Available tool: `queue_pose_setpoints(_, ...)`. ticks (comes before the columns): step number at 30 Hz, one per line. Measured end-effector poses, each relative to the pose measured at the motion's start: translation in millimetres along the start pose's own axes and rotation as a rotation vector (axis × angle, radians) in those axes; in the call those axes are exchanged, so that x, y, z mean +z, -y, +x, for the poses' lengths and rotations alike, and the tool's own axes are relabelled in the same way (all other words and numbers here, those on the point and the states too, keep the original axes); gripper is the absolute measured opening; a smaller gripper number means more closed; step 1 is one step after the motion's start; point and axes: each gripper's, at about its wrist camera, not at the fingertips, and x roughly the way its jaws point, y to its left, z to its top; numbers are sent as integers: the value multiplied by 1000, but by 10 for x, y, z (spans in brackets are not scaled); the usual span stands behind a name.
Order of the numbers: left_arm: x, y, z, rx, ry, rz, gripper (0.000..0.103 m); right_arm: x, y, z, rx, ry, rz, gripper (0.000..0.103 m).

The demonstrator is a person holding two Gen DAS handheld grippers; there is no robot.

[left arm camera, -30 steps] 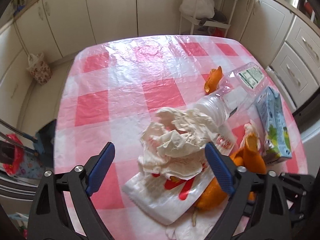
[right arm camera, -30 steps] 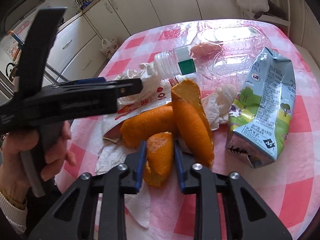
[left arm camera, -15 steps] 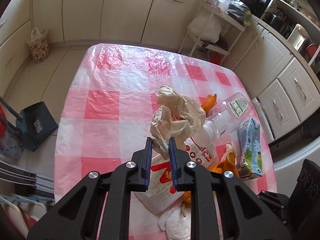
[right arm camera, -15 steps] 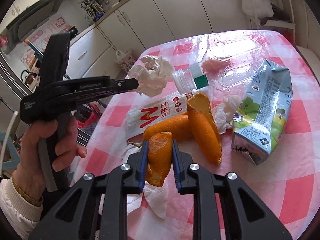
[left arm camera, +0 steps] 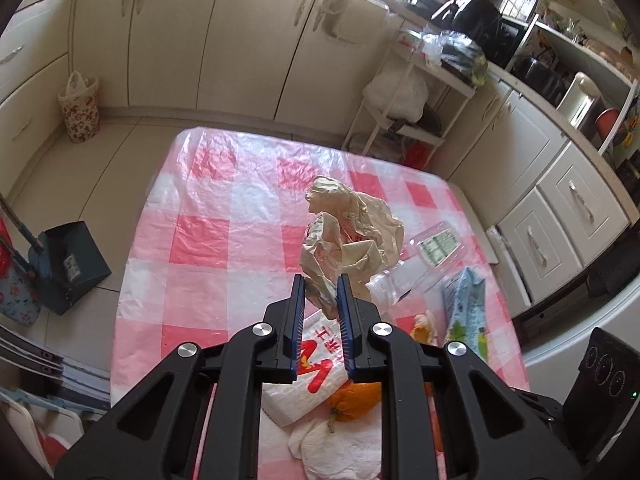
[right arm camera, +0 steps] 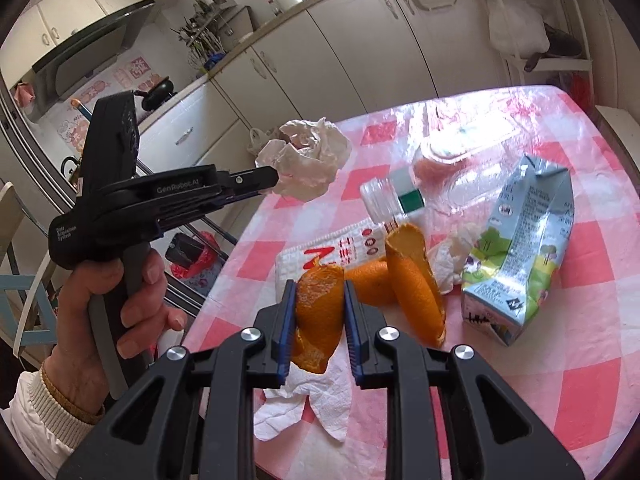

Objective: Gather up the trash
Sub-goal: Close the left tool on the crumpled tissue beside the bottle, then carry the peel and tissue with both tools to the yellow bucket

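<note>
Left gripper (left arm camera: 321,285) clamped on crumpled paper wad (left arm camera: 352,232), held above pink checked tablecloth (left arm camera: 224,216). Right gripper (right arm camera: 319,294) clamped on orange peel strip (right arm camera: 320,312), lifted over white tissue (right arm camera: 316,396). Milk carton (right arm camera: 520,256), plastic bottle (right arm camera: 396,200) lie at table's right.

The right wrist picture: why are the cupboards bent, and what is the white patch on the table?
Right wrist view: the fisheye lens bows the cupboards; the white patch is glare on the glossy tablecloth, washing out the clear plastic box. Left wrist view: the same bowing, dark corners, milder sheen on the tablecloth.
</note>
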Motion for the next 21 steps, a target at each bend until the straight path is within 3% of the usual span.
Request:
queue_pose_setpoints(10,-242,146,-640,-32,121,11,15,131,-155,-376,-3,158,-35,23)
queue_pose_setpoints(16,-442,320,-929,-63,147,39,15,185,-189,-865,-5,281,-40,24)
queue_pose_setpoints(21,-572,738,-1062,-120,133,98,15,158,-5,-1411,-60,348,-35,24)
